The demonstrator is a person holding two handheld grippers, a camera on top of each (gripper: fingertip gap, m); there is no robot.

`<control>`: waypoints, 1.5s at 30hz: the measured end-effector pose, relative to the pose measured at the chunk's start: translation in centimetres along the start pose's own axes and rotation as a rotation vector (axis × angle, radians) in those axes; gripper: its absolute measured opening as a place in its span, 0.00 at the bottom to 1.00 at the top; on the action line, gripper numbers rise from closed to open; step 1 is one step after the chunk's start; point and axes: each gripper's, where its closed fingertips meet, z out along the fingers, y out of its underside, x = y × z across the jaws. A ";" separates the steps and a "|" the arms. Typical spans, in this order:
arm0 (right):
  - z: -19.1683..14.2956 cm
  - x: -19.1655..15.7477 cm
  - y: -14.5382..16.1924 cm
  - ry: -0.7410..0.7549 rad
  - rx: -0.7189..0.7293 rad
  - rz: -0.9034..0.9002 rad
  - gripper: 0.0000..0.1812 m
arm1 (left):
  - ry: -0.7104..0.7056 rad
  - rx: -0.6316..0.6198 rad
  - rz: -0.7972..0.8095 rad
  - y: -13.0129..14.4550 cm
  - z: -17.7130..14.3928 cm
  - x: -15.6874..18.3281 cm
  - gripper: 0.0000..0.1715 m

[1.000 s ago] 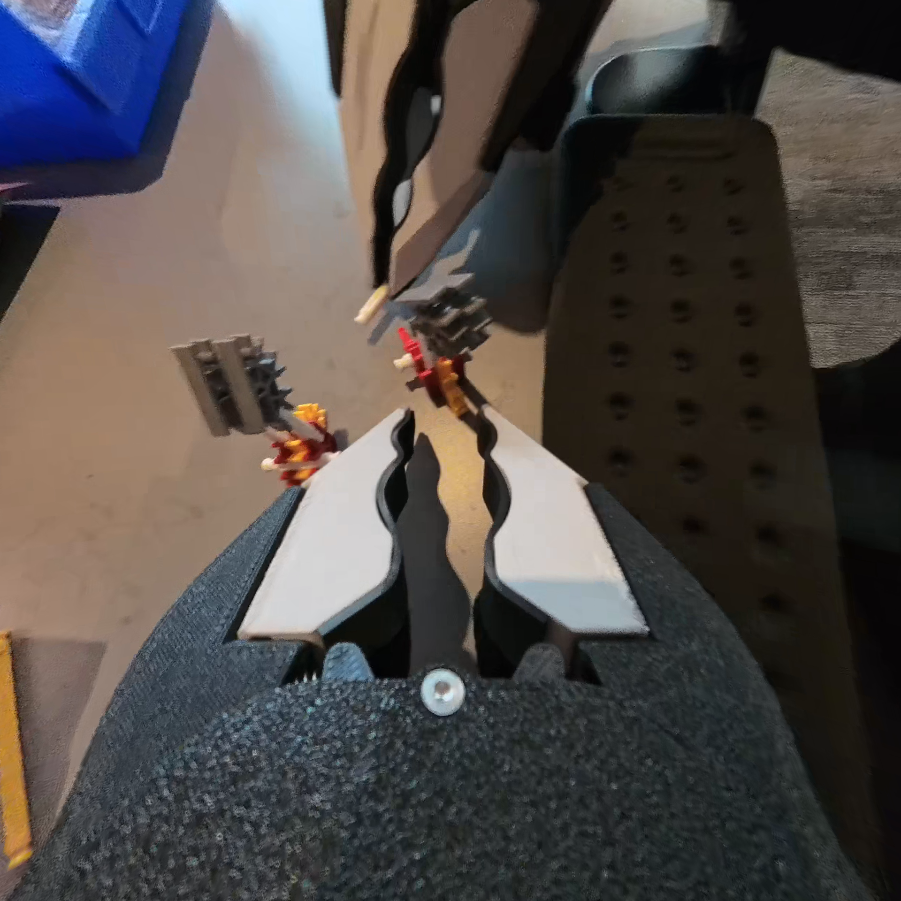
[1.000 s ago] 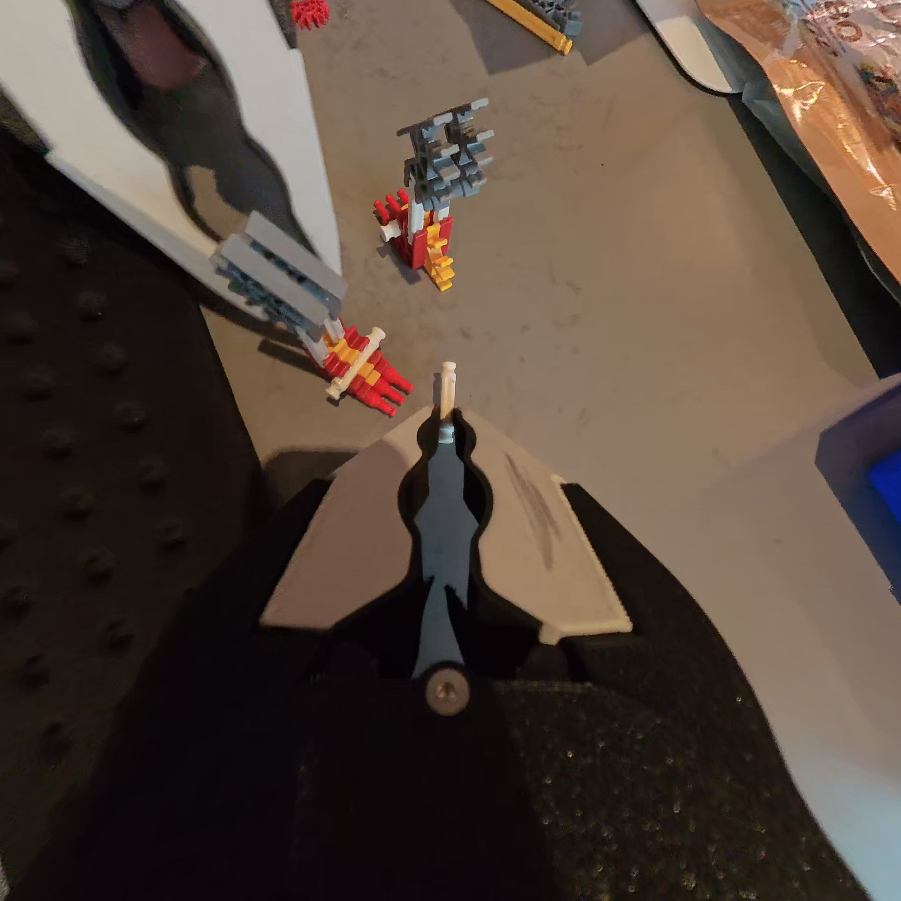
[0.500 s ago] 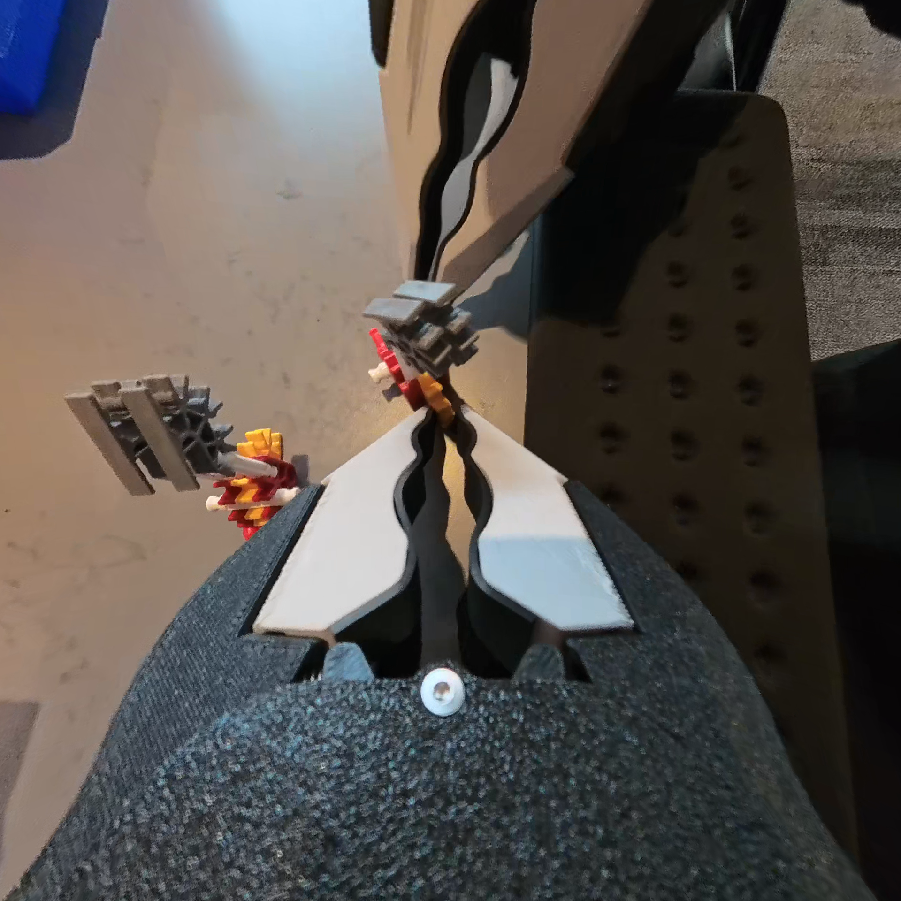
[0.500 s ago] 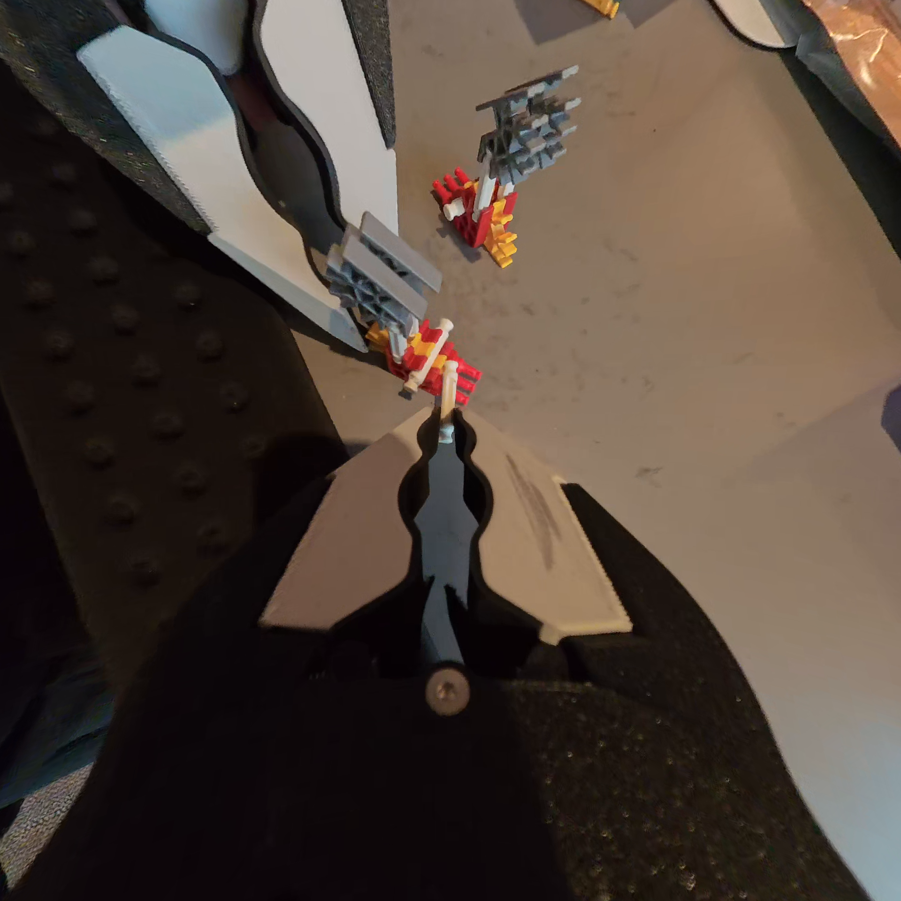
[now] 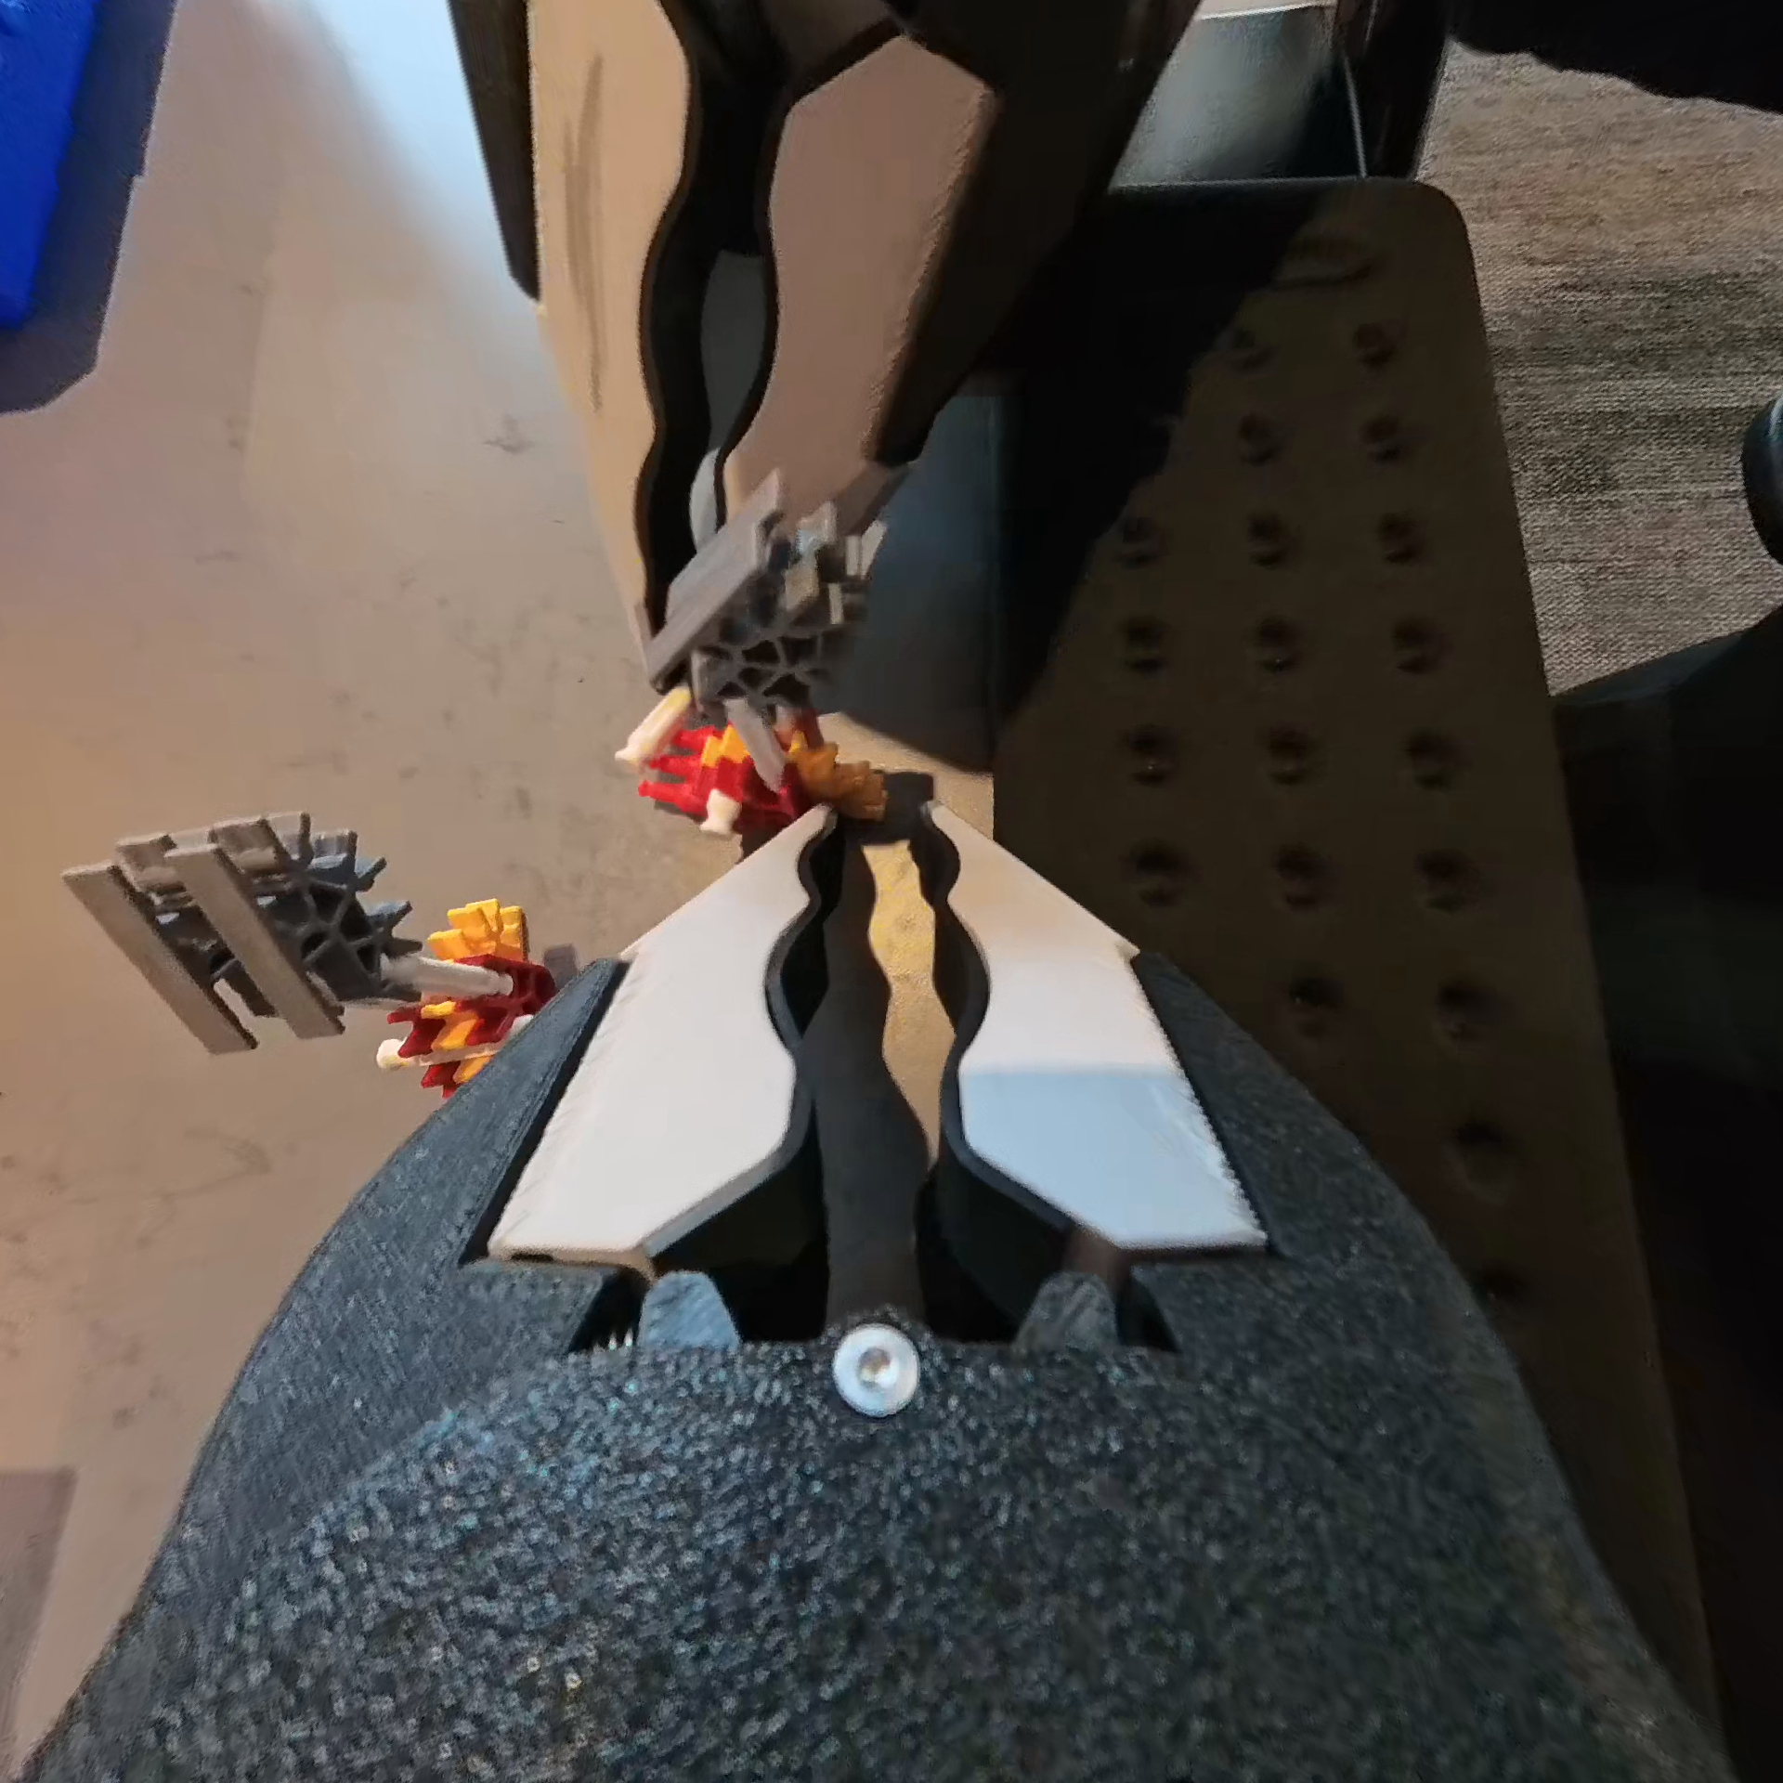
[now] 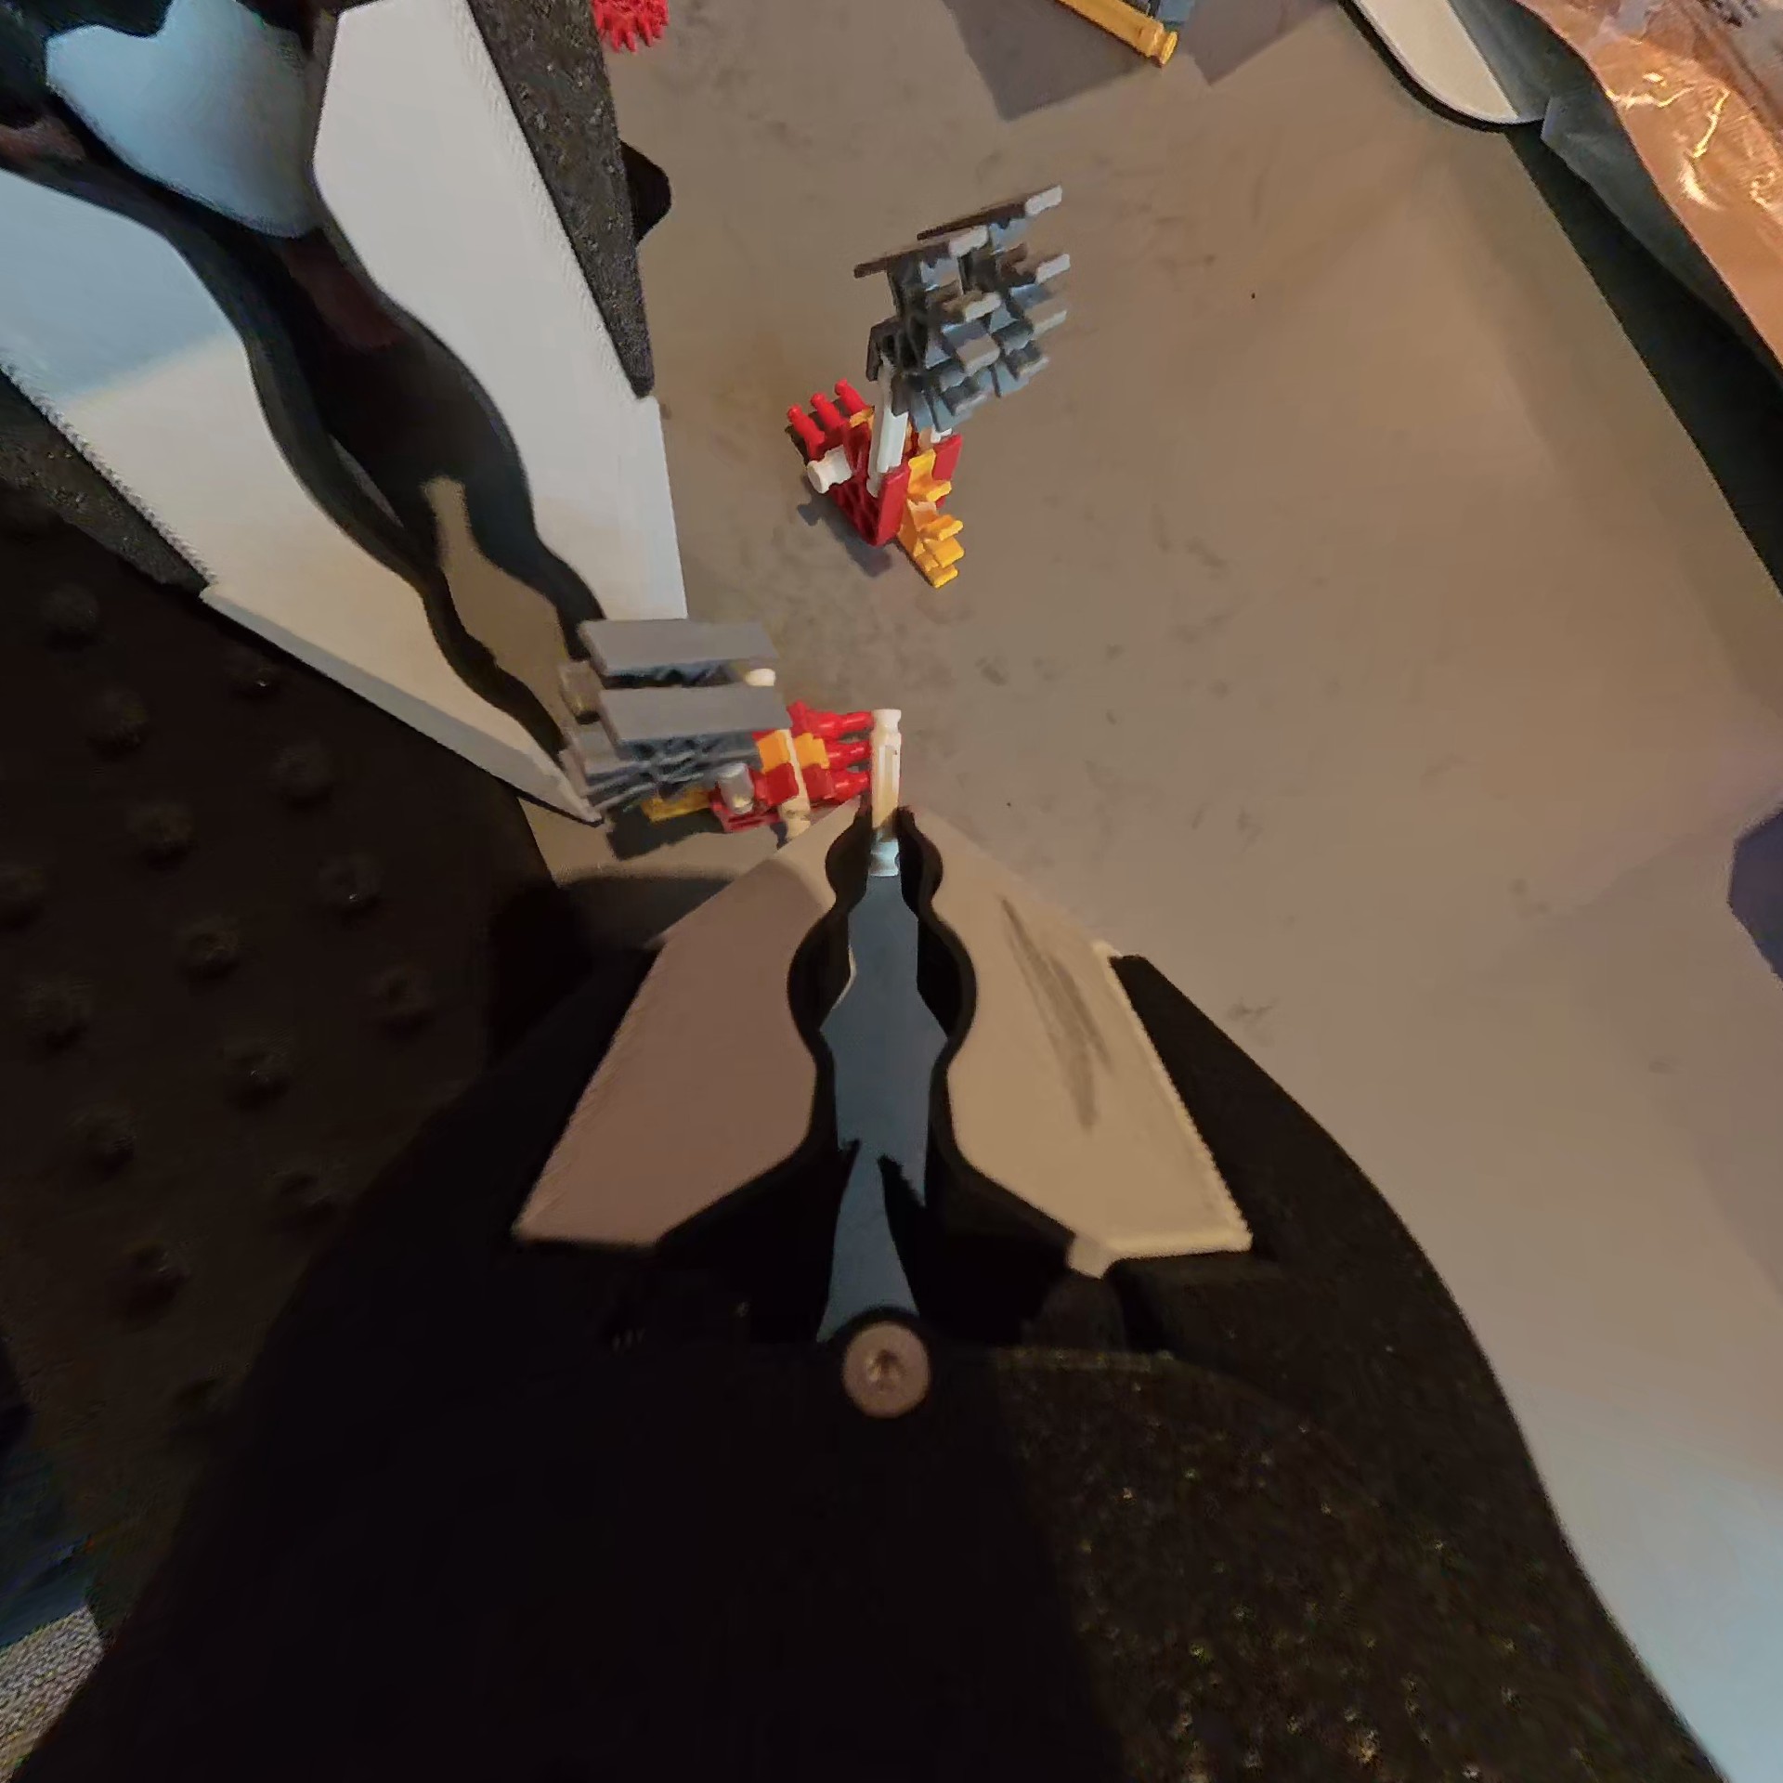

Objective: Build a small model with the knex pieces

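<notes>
Two small toy models with grey tops and red-and-yellow bases are on the tan table. The near model lies tipped over. The far model stands apart from it. My left gripper is slightly open, its tips at the near model's orange end. Its fingers show at upper left in the right wrist view. My right gripper is shut on a white rod, whose free end is beside the near model's red pieces. The right gripper also shows from above in the left wrist view.
A black dimpled mat lies beside the near model. A blue bin is at the far left. A yellow-and-grey piece, a red piece and a crinkled plastic bag lie at the table's far side. Spacing between my two grippers at the tips: around 5 cm.
The right gripper brought the white rod up to the near model's red pieces. The left gripper's jaws narrowed onto the model's orange end, then widened a little. The near model has turned and tipped.
</notes>
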 end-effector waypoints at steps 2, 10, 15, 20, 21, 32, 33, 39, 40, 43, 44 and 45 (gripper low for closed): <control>0.2 0.1 -0.1 -0.006 0.000 -0.002 0.02 | 0.007 -0.002 -0.001 0.0 0.1 0.1 0.08; 0.2 0.3 -0.2 0.008 -0.003 -0.018 0.02 | -0.023 0.007 0.041 0.0 -0.5 0.0 0.09; -0.1 0.2 0.0 0.019 -0.006 -0.030 0.02 | -0.034 0.019 0.057 0.0 -1.3 0.0 0.10; -1.9 0.5 -0.4 0.060 0.031 -0.016 0.02 | -0.071 0.093 0.065 -1.0 -2.9 -0.7 0.20; -2.3 0.5 -0.5 0.066 0.041 -0.013 0.02 | -0.096 0.116 0.075 -1.4 -3.1 -1.1 0.21; -6.5 -2.3 -1.8 0.047 0.115 -0.083 0.02 | -0.278 0.161 0.291 -3.8 -2.5 -2.1 0.19; -6.6 -2.6 -2.0 0.042 0.119 -0.094 0.02 | -0.289 0.153 0.301 -3.7 -2.3 -2.2 0.17; -6.5 -4.1 -2.8 0.018 0.123 -0.158 0.03 | -0.326 0.153 0.343 -3.9 -2.1 -2.2 0.16; -6.4 -4.1 -2.9 0.021 0.119 -0.168 0.03 | -0.329 0.153 0.347 -4.0 -2.1 -2.1 0.16; -6.2 -3.9 -3.1 0.044 0.093 -0.201 0.02 | -0.342 0.148 0.374 -4.2 -1.9 -2.0 0.16; -6.2 -3.7 -3.2 0.056 0.086 -0.212 0.03 | -0.344 0.147 0.380 -4.3 -1.8 -2.0 0.16; -6.2 -3.6 -3.3 0.066 0.077 -0.221 0.02 | -0.345 0.146 0.387 -4.3 -1.8 -1.9 0.16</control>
